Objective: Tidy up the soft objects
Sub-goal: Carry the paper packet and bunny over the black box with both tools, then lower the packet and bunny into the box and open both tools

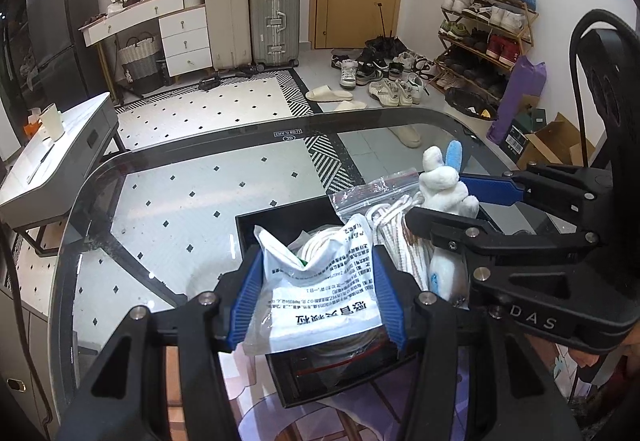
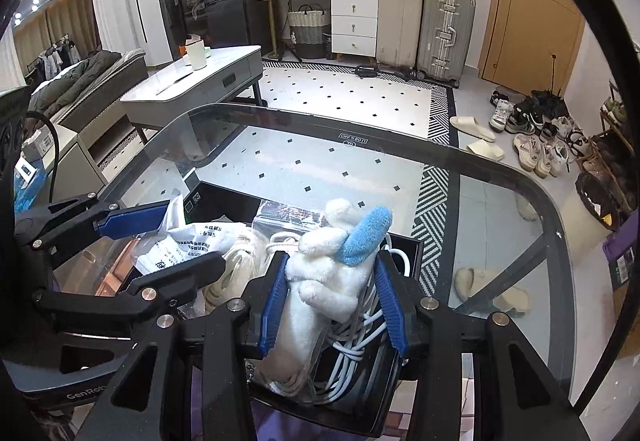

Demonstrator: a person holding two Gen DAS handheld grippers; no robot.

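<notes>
A: Left wrist view: what did the left gripper (image 1: 316,285) hold?
B: Its jaws were clamped on a white printed pouch (image 1: 320,293) above the black tray (image 1: 256,233) on the glass table (image 1: 168,177).

A: And the right gripper (image 2: 332,305)?
B: Its jaws gripped a white plush toy (image 2: 320,281) over the tray's right side, near coiled white cables (image 2: 352,345).

Bright, even indoor light; sharp focus, heavy fisheye edge warping.
</notes>
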